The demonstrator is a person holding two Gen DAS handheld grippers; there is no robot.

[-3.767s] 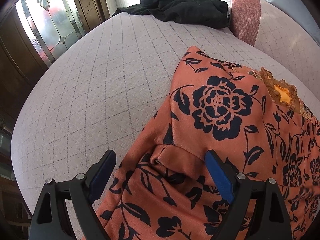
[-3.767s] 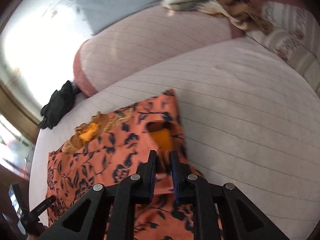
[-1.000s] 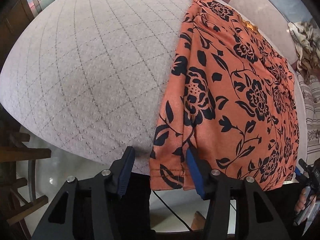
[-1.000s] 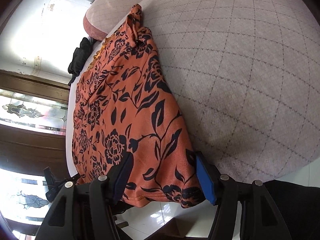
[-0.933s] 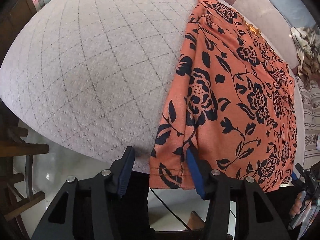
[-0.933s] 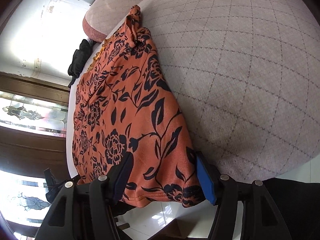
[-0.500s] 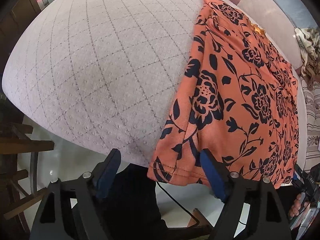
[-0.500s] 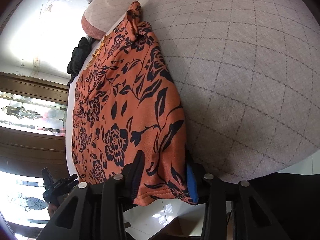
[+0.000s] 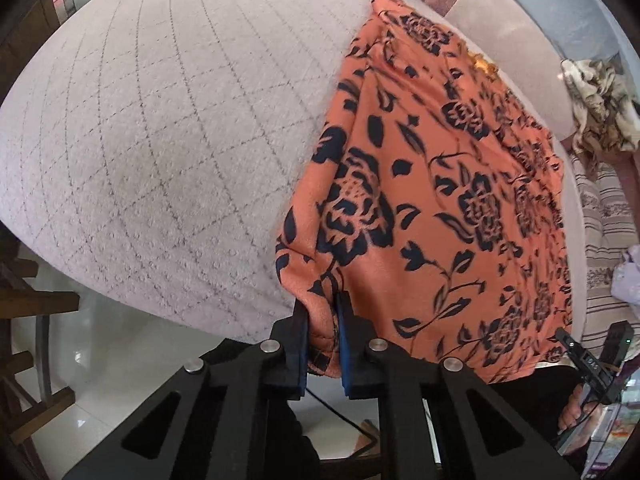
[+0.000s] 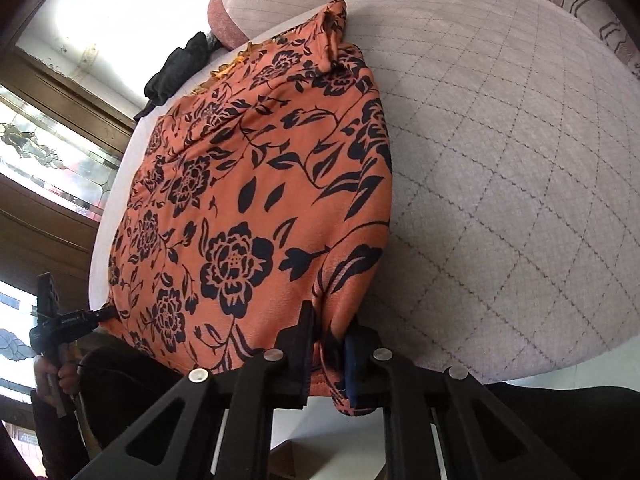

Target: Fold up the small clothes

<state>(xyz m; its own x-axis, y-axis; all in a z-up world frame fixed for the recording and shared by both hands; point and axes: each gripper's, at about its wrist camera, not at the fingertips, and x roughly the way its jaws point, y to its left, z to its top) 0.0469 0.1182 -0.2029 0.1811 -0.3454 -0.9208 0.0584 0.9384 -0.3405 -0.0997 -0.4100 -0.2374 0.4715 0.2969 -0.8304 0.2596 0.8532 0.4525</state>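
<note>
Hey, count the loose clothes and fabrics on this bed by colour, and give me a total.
Orange floral garment: 1
Black clothing pile: 1
Beige patterned cloth: 1
Total: 3

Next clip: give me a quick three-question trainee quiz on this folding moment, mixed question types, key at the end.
1. True or false: both grippers are shut on the orange floral garment.
2. Multiple choice: which part of the garment does the left gripper hold? A) the far end by the cushion B) a near hem corner hanging off the quilted surface C) the middle
3. Fill in: the right gripper grips the near hem corner next to the bare ____ surface.

Key: 1 true; 2 B; 3 quilted
</note>
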